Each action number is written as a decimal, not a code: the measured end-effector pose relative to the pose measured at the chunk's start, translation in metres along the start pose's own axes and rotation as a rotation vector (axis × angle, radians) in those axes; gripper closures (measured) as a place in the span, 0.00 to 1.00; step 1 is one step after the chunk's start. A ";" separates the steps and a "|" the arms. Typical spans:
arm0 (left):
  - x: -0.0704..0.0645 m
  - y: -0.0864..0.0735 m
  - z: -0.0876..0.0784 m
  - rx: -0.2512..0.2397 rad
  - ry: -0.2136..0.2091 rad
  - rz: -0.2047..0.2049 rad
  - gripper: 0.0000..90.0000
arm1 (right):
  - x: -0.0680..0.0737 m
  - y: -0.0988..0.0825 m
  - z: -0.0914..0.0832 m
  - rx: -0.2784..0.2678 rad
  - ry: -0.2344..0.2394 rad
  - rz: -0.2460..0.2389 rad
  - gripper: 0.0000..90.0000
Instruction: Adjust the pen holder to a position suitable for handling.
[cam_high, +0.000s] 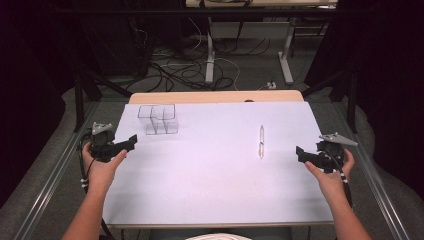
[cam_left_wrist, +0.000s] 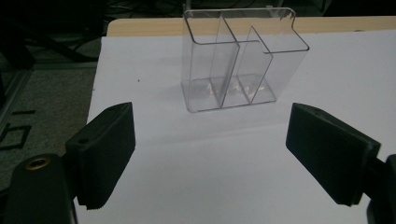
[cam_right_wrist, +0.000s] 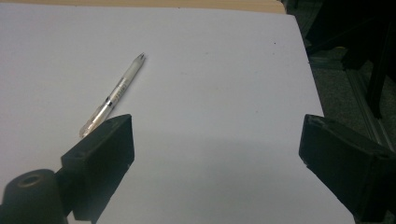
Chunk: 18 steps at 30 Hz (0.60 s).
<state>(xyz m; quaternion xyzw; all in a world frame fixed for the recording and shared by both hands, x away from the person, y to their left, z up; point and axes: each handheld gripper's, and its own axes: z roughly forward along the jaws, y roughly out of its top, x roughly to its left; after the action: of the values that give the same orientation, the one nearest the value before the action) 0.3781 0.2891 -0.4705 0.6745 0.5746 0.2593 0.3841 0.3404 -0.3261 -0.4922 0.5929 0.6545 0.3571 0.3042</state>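
Observation:
A clear plastic organiser (cam_high: 159, 119) with three compartments stands empty at the table's back left. Its walls and dividers (cam_left_wrist: 243, 65) rise straight ahead in the left gripper view. A white pen (cam_high: 261, 142) lies flat right of centre, pointing away from me; the right gripper view has the pen (cam_right_wrist: 114, 93) lying diagonally ahead and left of the jaws. My left gripper (cam_high: 129, 143) hovers open at the left edge, a short way in front of the organiser. My right gripper (cam_high: 302, 154) is open at the right edge, right of the pen. Both sets of jaws hold nothing.
The white tabletop (cam_high: 215, 175) has a wooden strip (cam_high: 215, 96) along its far edge. Beyond it are floor cables (cam_high: 175, 70) and table legs (cam_high: 286, 60). Metal rails (cam_high: 50, 165) run along both sides of the table.

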 end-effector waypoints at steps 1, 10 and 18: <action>-0.001 0.003 0.001 0.005 0.007 0.006 0.18 | 0.001 0.000 0.000 0.008 0.009 -0.003 0.12; -0.006 0.031 0.010 0.029 0.012 0.022 0.18 | 0.001 -0.001 -0.001 0.010 0.000 -0.002 0.16; -0.007 0.052 0.019 0.022 0.041 0.067 0.29 | -0.002 -0.002 -0.001 0.010 0.003 0.005 0.16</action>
<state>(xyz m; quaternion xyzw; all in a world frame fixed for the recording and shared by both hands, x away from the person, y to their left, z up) 0.4216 0.2754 -0.4379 0.6922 0.5622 0.2796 0.3560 0.3388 -0.3285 -0.4938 0.5956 0.6551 0.3555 0.2996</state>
